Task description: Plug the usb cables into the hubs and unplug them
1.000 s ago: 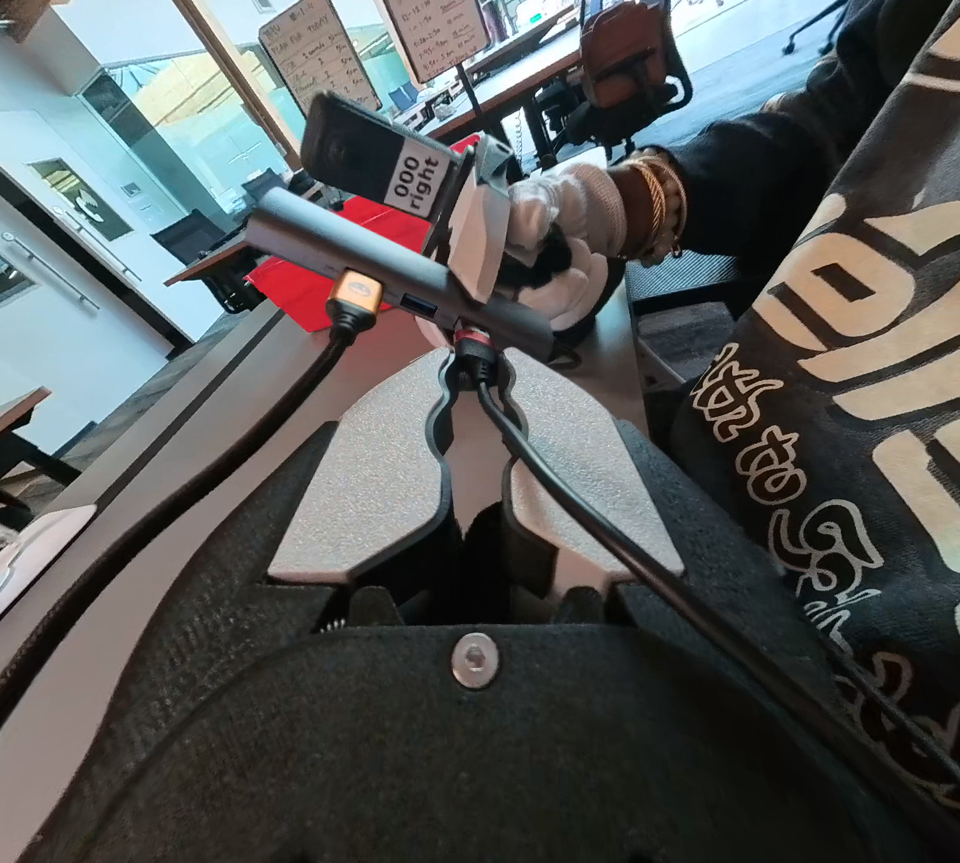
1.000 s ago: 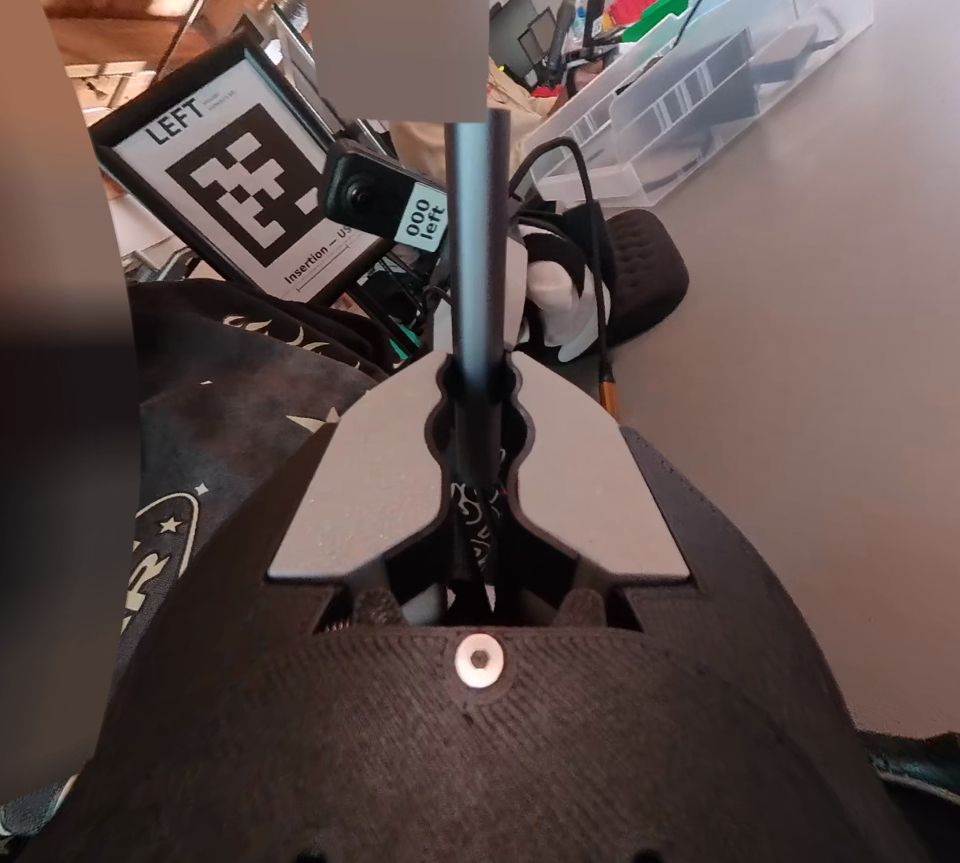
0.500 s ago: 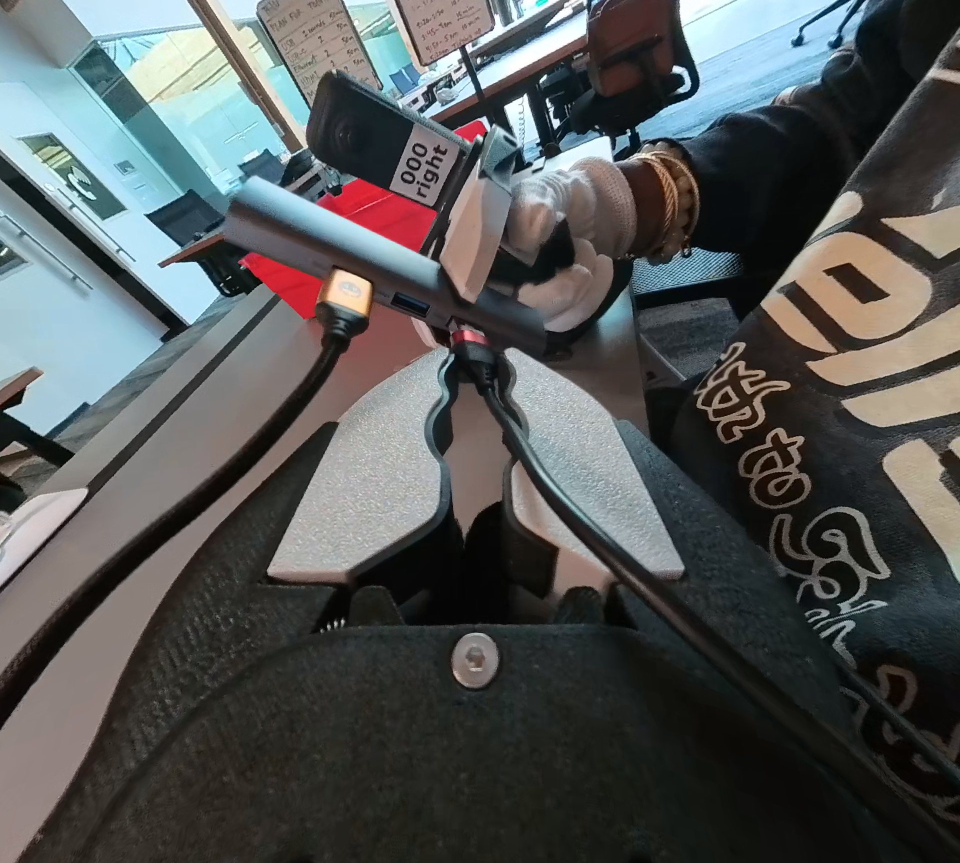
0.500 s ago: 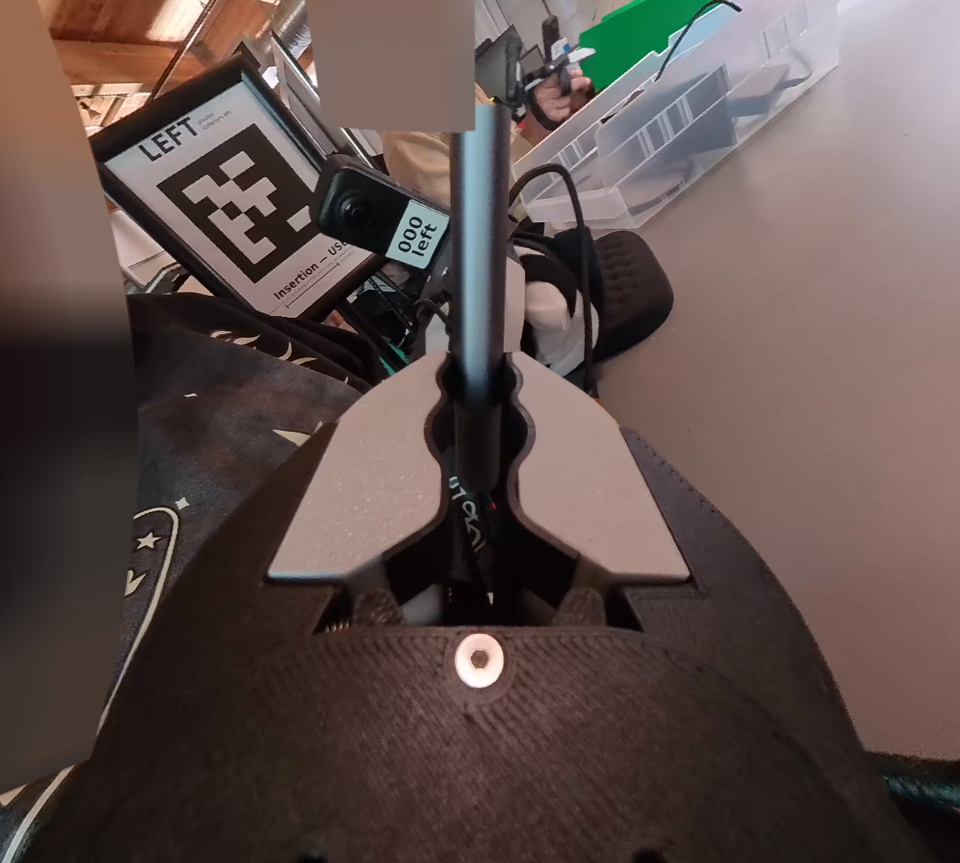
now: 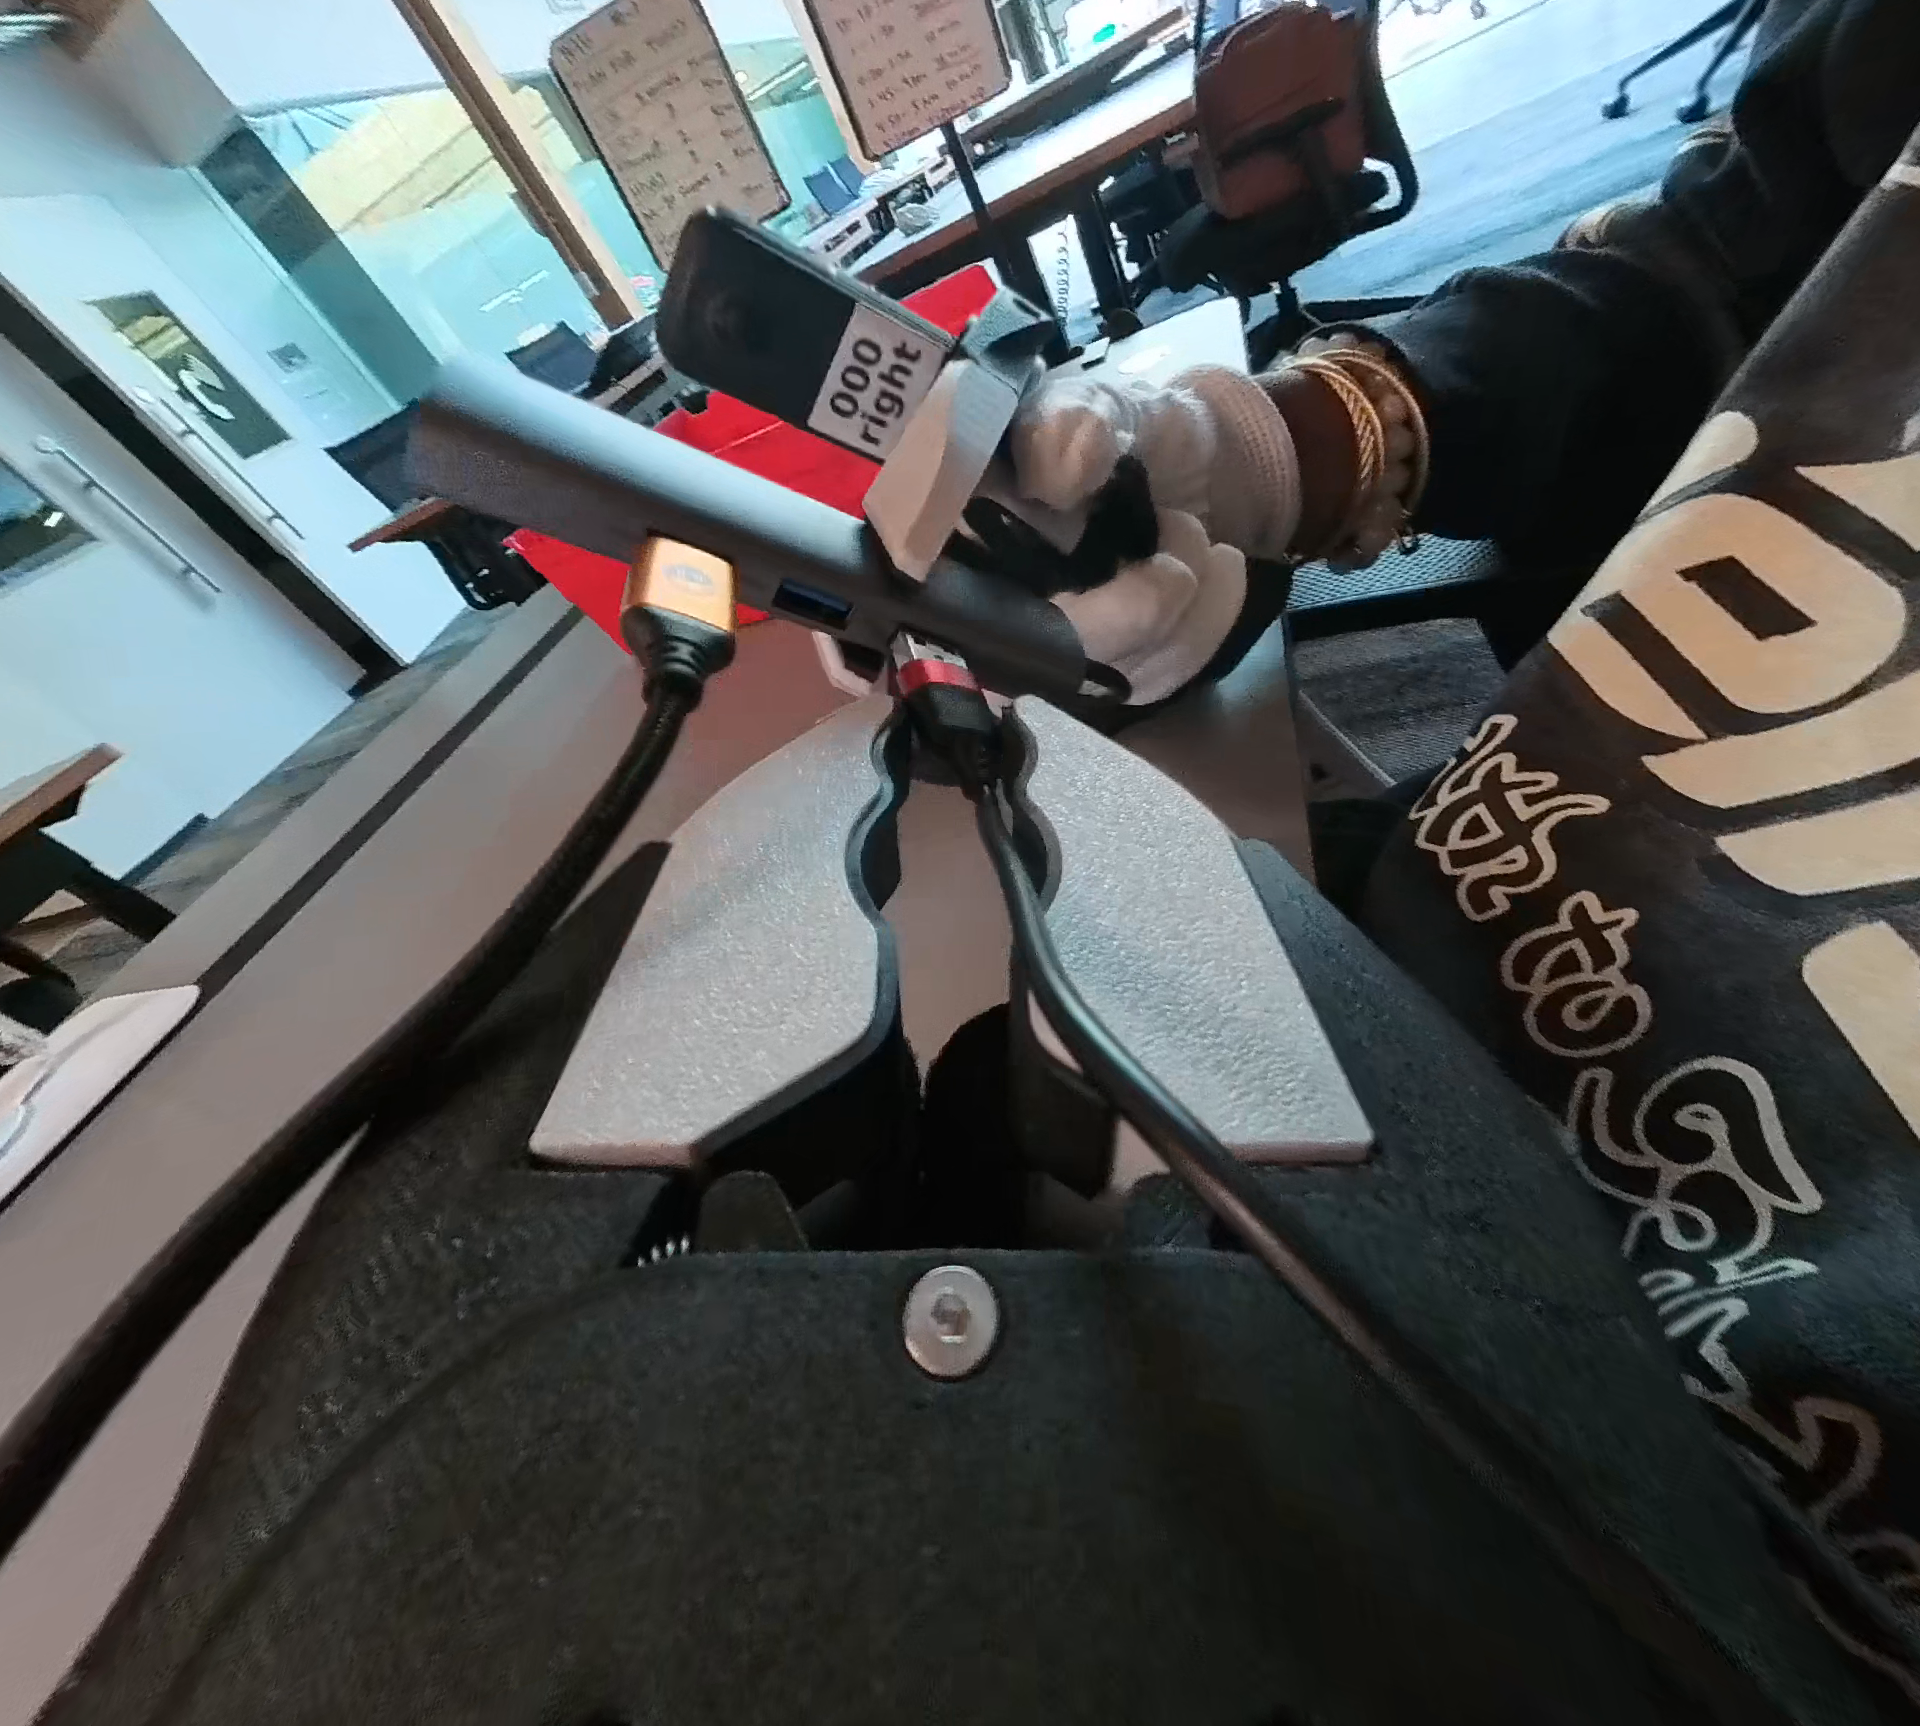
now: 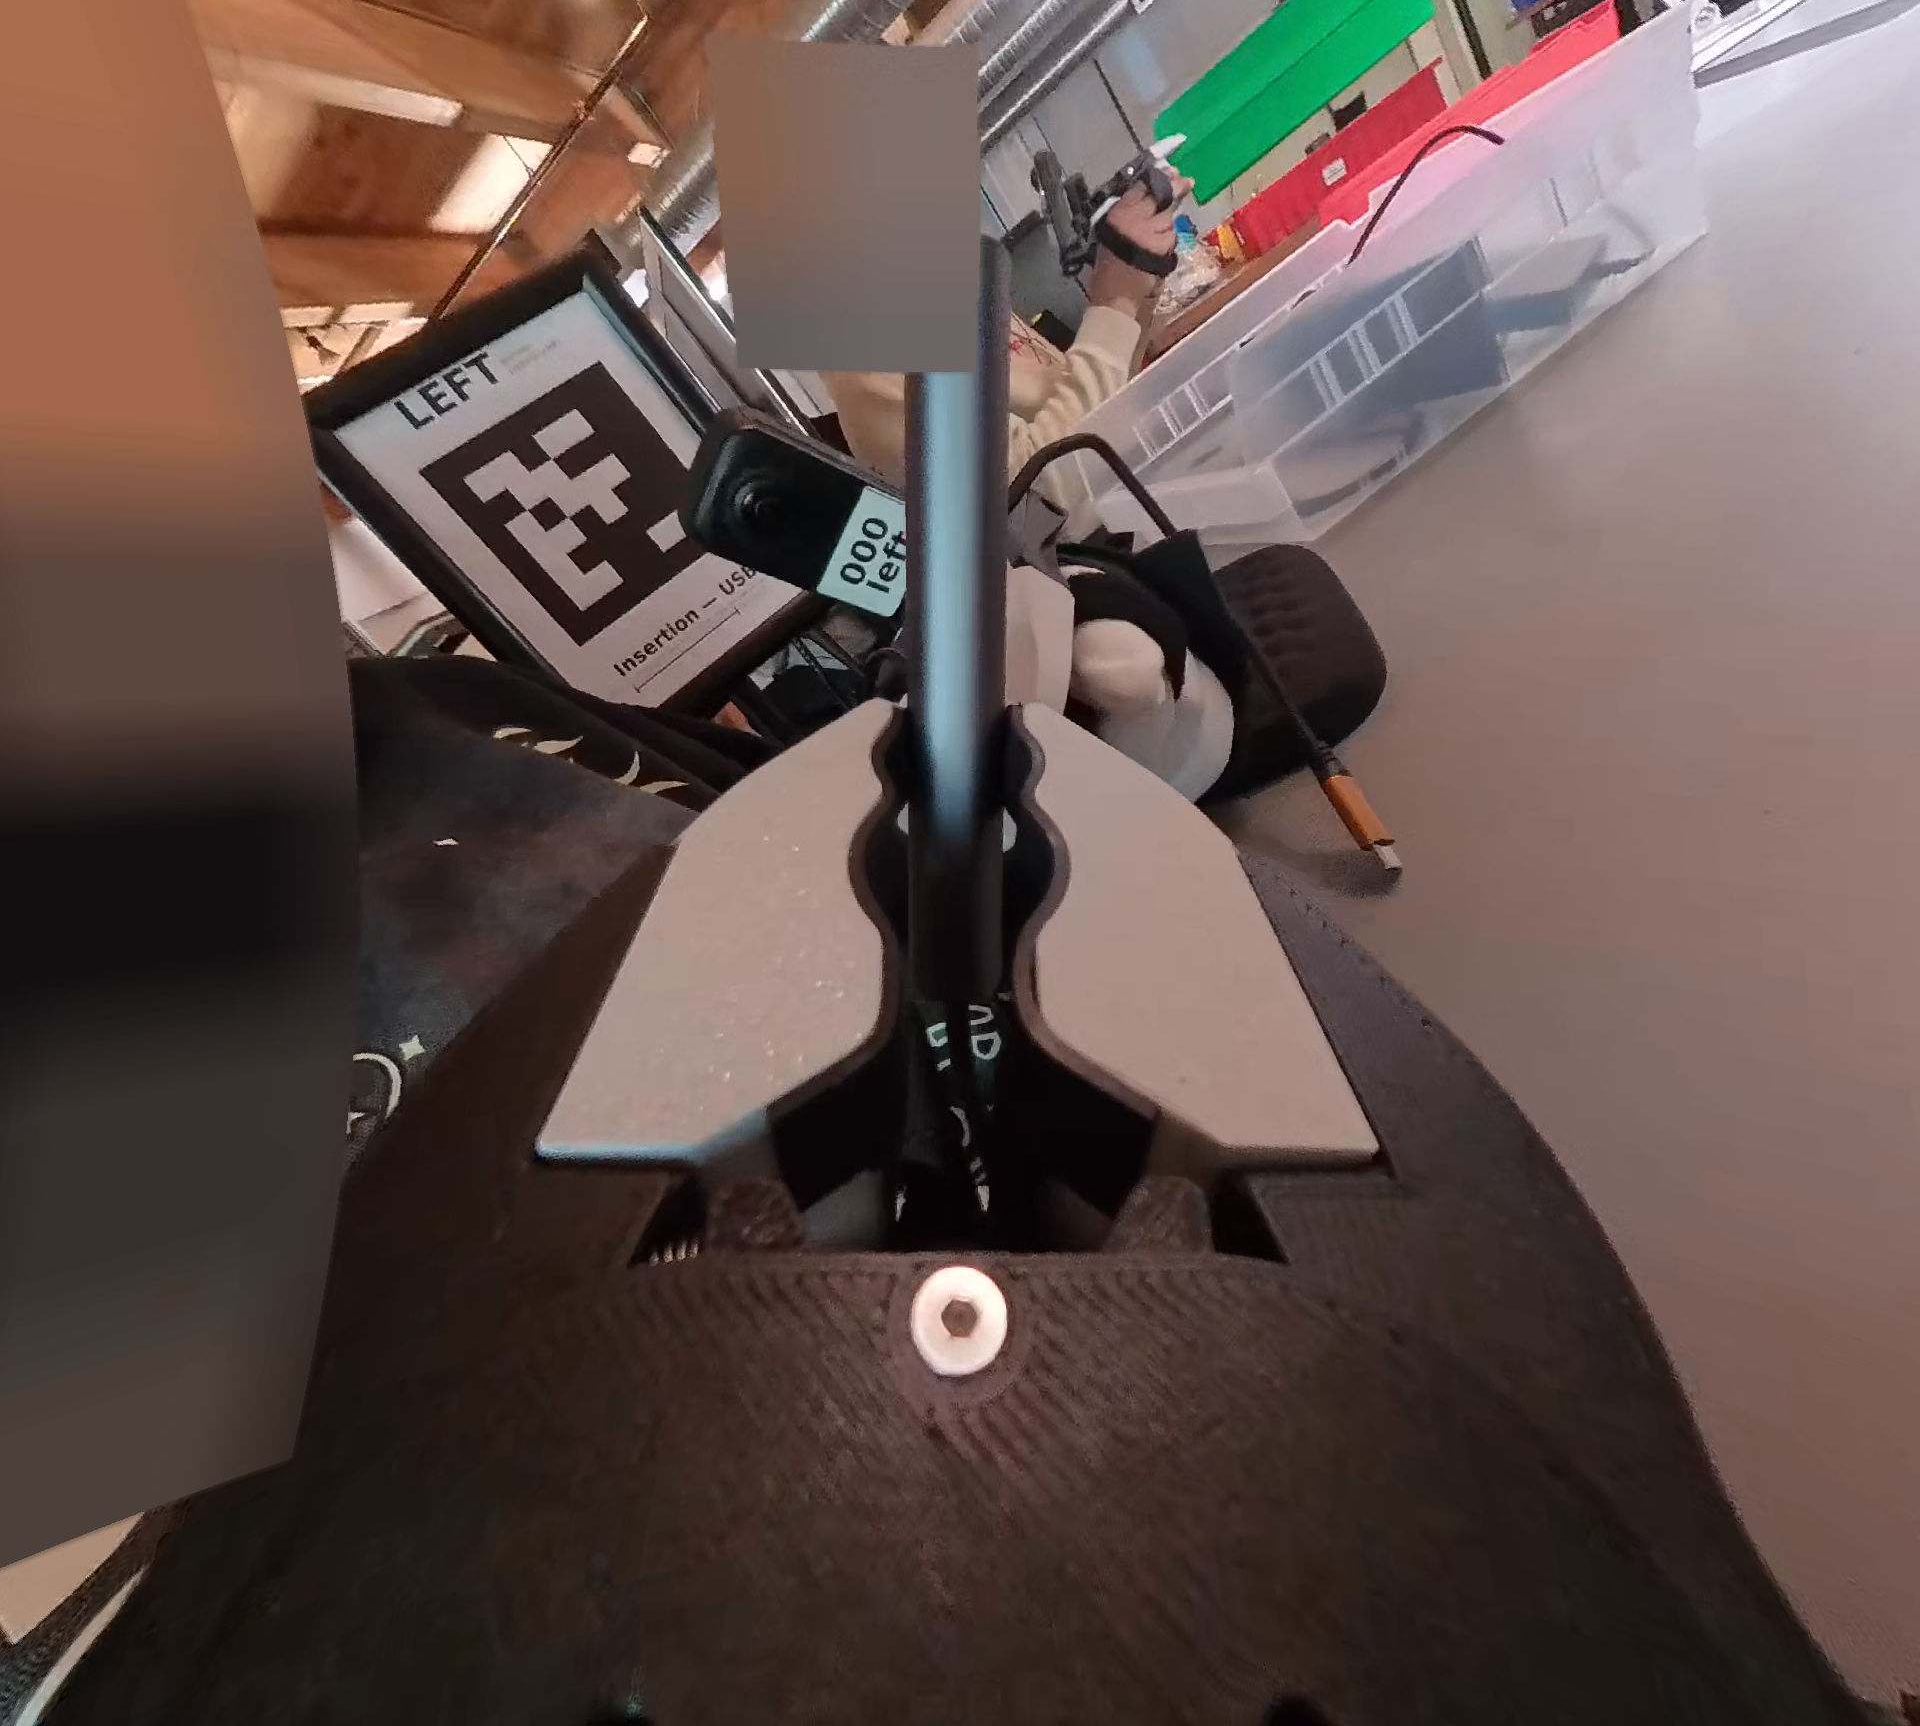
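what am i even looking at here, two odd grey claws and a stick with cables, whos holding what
No robot here: a person holds a hand-held gripper in each hand, each with a camera looking along its two grey fingers.

The left wrist view shows the left hand-held gripper shut on a red-collared usb plug at a port of the grey hub. An orange-collared plug already sits in that hub. Farther off, the gloved hand holds the other gripper.

The right wrist view shows the right hand-held gripper clamping the same hub end-on. On the grey table lie a loose orange-tipped cable and a clear plastic bin.
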Tool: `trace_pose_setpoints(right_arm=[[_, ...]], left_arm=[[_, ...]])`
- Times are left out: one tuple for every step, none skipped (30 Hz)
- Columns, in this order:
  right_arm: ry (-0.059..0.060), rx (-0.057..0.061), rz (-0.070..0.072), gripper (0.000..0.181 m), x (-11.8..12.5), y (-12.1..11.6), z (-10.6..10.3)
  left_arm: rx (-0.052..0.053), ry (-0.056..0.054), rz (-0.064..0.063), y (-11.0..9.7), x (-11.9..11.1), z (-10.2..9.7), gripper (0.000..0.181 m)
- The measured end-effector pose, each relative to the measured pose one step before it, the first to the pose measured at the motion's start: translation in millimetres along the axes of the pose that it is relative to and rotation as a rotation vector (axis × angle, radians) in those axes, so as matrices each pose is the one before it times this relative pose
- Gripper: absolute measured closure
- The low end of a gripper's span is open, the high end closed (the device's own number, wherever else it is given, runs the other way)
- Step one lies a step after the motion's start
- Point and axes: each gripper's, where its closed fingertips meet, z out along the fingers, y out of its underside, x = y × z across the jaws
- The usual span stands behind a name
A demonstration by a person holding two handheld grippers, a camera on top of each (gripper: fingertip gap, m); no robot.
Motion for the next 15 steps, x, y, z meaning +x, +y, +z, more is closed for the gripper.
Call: trace_pose_setpoints(right_arm=[[-0.0031, 0.0013, 0.0061, 0.164, 0.17, -0.36, -0.32], [-0.0057, 0.0047, 0.0048, 0.164, -0.24, -0.65, -0.53], [-0.0052, 0.0080, 0.0064, 0.164, -0.16, -1.18, -0.90], [-0.0071, 0.0119, 0.0079, 0.164, -0.29, -1.75, -1.11], [-0.0102, 0.0132, 0.0101, 0.164, -0.48, -1.96, -1.49], [-0.0095, 0.0137, 0.0118, 0.164, -0.28, -2.18, -1.58], [-0.0037, 0.0135, 0.0123, 0.164, 0.49, -2.05, -1.32], [0.0029, 0.0077, 0.0104, 0.164, 1.26, -1.20, -0.93], [0.0027, 0.0004, 0.0043, 0.164, 0.74, -0.06, -0.27], [0.0014, -0.0042, -0.0025, 0.164, 0.01, 0.69, 0.46], [0.0041, -0.0053, -0.0052, 0.164, 0.16, 0.91, 0.48], [0.0036, -0.0046, -0.0026, 0.164, 0.37, 0.67, 0.48], [0.0011, -0.0006, 0.0008, 0.164, 0.25, 0.14, 0.20], [-0.0011, 0.0036, 0.0035, 0.165, 0.09, -0.52, -0.40], [-0.0015, 0.0067, 0.0050, 0.165, 0.22, -0.92, -0.69]], left_arm=[[-0.0006, -0.0129, 0.0083, 0.10, -1.37, -0.16, 0.164], [0.0000, -0.0141, 0.0096, -0.16, -1.50, -0.07, 0.162], [-0.0004, -0.0132, 0.0079, 0.21, -1.45, -0.10, 0.162], [0.0005, -0.0110, 0.0040, -0.02, -1.33, -0.28, 0.162], [0.0034, -0.0050, 0.0012, -0.40, -0.72, -0.39, 0.161], [0.0046, -0.0005, -0.0014, -0.56, -0.18, -0.37, 0.161], [0.0035, -0.0029, -0.0021, -0.37, -0.55, -0.38, 0.161], [0.0014, -0.0014, -0.0030, -0.07, -0.41, -0.14, 0.161], [0.0006, 0.0026, -0.0028, 0.01, 0.16, -0.08, 0.160], [0.0003, -0.0002, -0.0021, 0.00, -0.17, -0.07, 0.160], [0.0016, -0.0010, -0.0015, -0.19, -0.27, -0.17, 0.160], [0.0034, 0.0000, -0.0016, -0.40, -0.12, -0.36, 0.160], [0.0040, -0.0004, -0.0027, -0.49, -0.32, -0.38, 0.160], [0.0047, 0.0013, -0.0039, -0.52, -0.16, -0.48, 0.161], [0.0057, -0.0005, -0.0043, -0.60, -0.44, -0.45, 0.161]])
